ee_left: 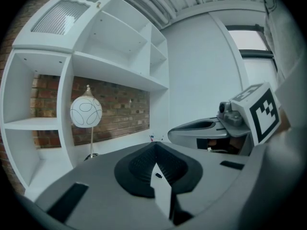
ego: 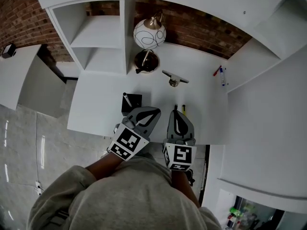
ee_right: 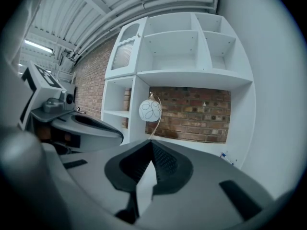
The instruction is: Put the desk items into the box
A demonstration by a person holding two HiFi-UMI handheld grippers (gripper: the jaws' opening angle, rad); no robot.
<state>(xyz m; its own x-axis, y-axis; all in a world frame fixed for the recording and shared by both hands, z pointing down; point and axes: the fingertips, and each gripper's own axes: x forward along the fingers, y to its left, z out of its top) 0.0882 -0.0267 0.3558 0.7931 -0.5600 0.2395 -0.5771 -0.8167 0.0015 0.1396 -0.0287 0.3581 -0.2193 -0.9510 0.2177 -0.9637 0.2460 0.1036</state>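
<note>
Square black box (ego: 133, 104) on the white counter (ego: 96, 110) holds 1 pale stick. Left gripper (ego: 152, 114) and right gripper (ego: 175, 115) jaws are pressed together, empty.

Open counter left and right, clutter mid and rear.
Bare counter (ego: 96, 104) left of the black box (ego: 131, 103) and between a small metal object (ego: 174, 78) and 2 pens (ego: 220, 74); rear blocked by lamp (ego: 149, 33) and shelf upright (ego: 128, 32); 2 markers (ego: 183, 109) close to the near edge.
</note>
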